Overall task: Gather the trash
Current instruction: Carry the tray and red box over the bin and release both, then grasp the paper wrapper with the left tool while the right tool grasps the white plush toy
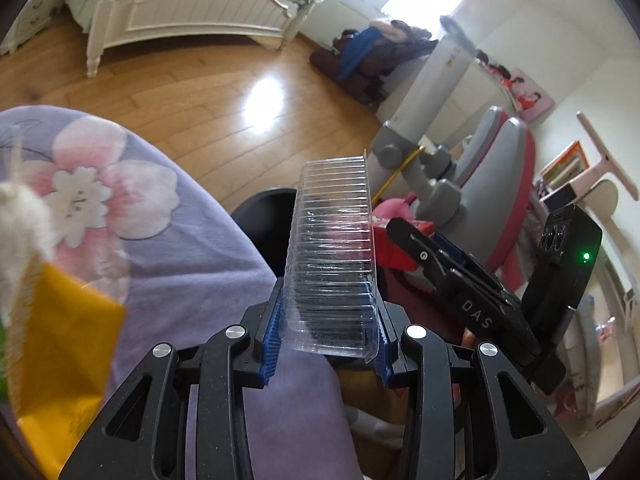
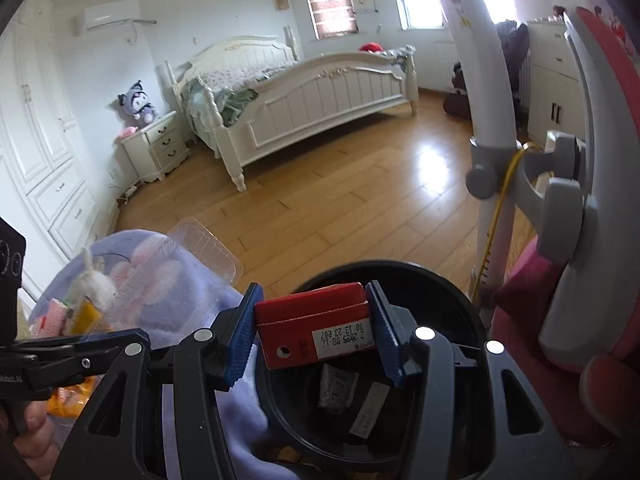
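Trash held in both grippers above a black bin (image 2: 404,432).
Left gripper (image 1: 328,340) clamps a clear plastic tray (image 1: 332,256); right gripper (image 2: 312,328) clamps a red carton (image 2: 316,324).

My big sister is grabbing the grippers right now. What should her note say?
Left gripper: shut on a clear plastic tray, held up beside the purple flowered cover.
Right gripper: shut on a red carton, held right over the black bin.
Done: some wrappers already lie in the bin.
Left: drop the carton in, then the tray. A yellow packet and other bits sit on the cover and probably go in too.
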Demonstrator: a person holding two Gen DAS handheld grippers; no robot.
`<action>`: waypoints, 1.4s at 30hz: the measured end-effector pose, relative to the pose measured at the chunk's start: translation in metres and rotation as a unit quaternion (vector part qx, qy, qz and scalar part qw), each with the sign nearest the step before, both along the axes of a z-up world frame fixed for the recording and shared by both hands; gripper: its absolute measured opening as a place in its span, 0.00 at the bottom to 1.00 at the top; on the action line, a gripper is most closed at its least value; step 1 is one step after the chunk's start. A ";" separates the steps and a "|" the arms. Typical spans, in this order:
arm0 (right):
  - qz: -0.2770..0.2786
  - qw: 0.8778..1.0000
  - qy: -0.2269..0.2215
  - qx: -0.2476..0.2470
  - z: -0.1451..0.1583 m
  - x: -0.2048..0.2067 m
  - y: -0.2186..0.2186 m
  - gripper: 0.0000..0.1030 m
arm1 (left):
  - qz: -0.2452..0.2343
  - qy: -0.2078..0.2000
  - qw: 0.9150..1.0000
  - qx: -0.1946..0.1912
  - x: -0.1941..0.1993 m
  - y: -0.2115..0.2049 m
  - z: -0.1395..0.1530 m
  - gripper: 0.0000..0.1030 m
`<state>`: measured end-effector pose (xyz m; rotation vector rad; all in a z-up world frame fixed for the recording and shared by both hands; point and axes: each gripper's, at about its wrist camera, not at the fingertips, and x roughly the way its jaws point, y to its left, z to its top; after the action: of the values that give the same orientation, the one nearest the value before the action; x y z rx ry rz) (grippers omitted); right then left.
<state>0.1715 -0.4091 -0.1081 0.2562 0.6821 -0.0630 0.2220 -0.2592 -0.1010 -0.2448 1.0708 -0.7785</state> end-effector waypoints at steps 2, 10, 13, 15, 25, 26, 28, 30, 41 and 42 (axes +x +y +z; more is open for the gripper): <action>-0.008 1.000 0.011 0.005 -0.011 0.003 -0.010 0.51 | -0.006 0.004 1.000 0.010 0.004 -0.011 -0.008 0.37; -0.033 0.999 0.037 0.017 -0.034 0.006 -0.035 0.52 | -0.027 0.018 0.999 0.035 0.026 -0.058 -0.029 0.37; -0.037 0.998 0.044 0.021 -0.037 0.006 -0.040 0.56 | -0.021 0.013 0.998 0.058 0.030 -0.064 -0.028 0.56; -0.040 0.998 0.040 0.024 -0.036 0.004 -0.042 0.70 | -0.012 0.005 0.998 0.061 0.028 -0.061 -0.022 0.71; 0.032 0.998 -0.016 0.051 0.011 -0.020 0.006 0.75 | 0.051 -0.078 0.995 0.034 -0.029 0.035 0.062 0.81; 0.044 0.997 -0.022 0.052 0.017 -0.021 0.014 0.75 | 0.061 -0.085 0.994 0.034 -0.036 0.048 0.069 0.81; 0.071 0.996 -0.031 0.055 0.029 -0.024 0.033 0.75 | 0.083 -0.099 0.991 0.032 -0.049 0.081 0.083 0.81; 0.100 0.992 -0.039 0.060 0.040 -0.025 0.052 0.75 | 0.113 -0.115 0.986 0.039 -0.063 0.118 0.094 0.81; 0.250 0.967 -0.013 0.045 0.062 0.000 0.172 0.74 | 0.225 -0.160 0.944 0.179 -0.088 0.277 0.082 0.71; 0.258 0.965 -0.006 0.036 0.059 0.007 0.182 0.74 | 0.222 -0.155 0.945 0.185 -0.084 0.281 0.076 0.68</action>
<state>0.1789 -0.2267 -0.0488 0.1423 0.7224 0.4632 0.1379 0.0213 -0.0247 -0.0352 0.8004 -0.1915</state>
